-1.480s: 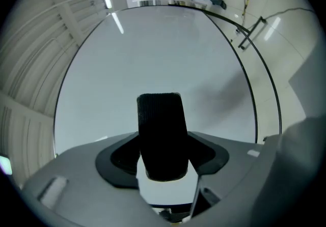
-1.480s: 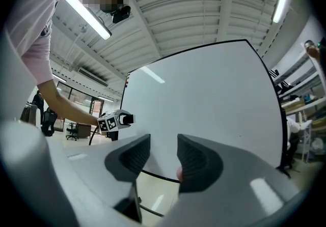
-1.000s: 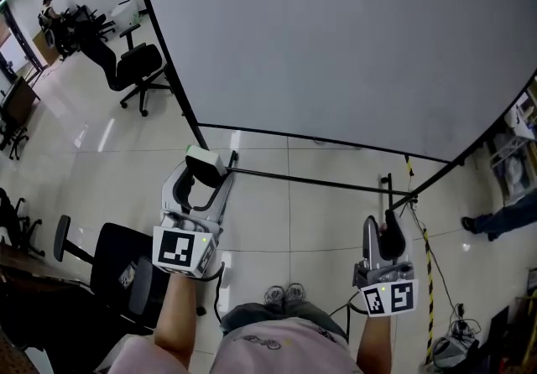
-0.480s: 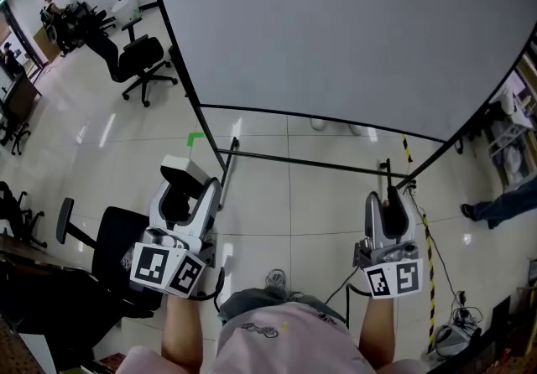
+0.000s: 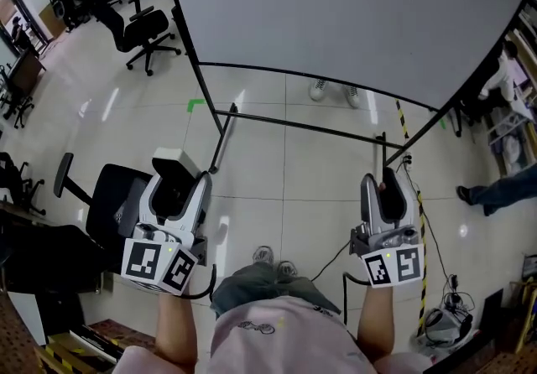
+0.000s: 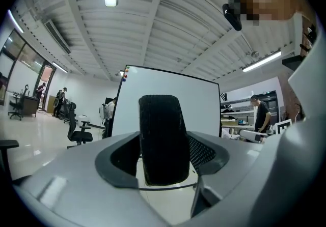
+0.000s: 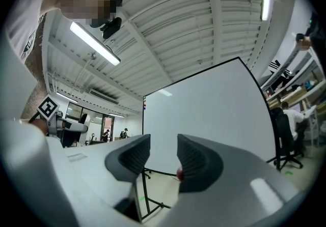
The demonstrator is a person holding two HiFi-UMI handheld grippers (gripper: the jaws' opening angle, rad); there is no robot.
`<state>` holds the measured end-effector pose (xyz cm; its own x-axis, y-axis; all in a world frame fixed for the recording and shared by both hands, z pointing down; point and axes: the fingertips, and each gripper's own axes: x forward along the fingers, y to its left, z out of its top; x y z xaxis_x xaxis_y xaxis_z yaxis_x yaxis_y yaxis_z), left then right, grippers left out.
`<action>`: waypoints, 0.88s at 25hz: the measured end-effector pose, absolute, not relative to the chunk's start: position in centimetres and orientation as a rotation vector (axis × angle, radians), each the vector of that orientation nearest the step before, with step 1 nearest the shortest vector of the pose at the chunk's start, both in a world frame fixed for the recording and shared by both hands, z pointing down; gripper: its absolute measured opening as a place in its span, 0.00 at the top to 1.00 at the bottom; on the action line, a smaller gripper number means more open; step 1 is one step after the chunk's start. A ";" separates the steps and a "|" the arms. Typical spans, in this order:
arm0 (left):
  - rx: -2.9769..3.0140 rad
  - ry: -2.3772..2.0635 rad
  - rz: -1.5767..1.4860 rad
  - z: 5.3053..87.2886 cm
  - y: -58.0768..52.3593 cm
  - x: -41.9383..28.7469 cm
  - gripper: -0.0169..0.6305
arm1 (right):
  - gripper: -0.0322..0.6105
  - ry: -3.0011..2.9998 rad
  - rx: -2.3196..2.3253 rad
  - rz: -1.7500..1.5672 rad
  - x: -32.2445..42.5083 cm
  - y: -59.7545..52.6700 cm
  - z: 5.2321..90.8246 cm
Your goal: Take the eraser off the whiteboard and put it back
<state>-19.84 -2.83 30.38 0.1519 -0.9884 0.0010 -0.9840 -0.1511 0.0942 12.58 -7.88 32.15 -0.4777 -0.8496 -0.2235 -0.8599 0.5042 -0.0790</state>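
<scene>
The whiteboard (image 5: 336, 12) stands ahead of me, blank, on a black floor stand (image 5: 302, 125). My left gripper (image 5: 176, 178) is shut on the eraser (image 5: 174, 163), a white-backed block with black felt. In the left gripper view the eraser (image 6: 160, 129) stands upright between the jaws of the left gripper (image 6: 163, 162), and the whiteboard (image 6: 204, 109) is well beyond it. My right gripper (image 5: 386, 189) is held level at the right, a narrow gap between its pads and nothing in it. Through the right gripper (image 7: 163, 157) I see the whiteboard (image 7: 214, 114) some way off.
A black office chair (image 5: 105, 209) stands close at my left, and more chairs (image 5: 147, 33) stand at the far left. A person's shoes (image 5: 336, 91) show behind the board. Another person (image 5: 495, 188) walks at the right. Cables (image 5: 428, 238) run across the tiled floor.
Both grippers have drawn back from the whiteboard, which now stands farther off. The left gripper still holds the eraser. The right gripper's jaws look the same.
</scene>
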 end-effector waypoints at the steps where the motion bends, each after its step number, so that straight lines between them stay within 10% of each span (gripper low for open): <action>1: 2.329 -1.982 -0.091 30.6 -1.9 -19.5 0.54 | 0.69 2.510 -1.464 0.061 12.8 -6.9 32.1; 22: 2.305 -2.096 -0.157 27.6 12.5 -20.2 0.55 | 0.69 2.432 -1.453 0.146 12.2 7.3 27.9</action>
<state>-20.23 12.54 27.63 0.0919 -0.9940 -0.0594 -0.9918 -0.0967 0.0839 12.19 7.32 27.92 -0.4410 -0.8426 -0.3091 -0.8735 0.4820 -0.0676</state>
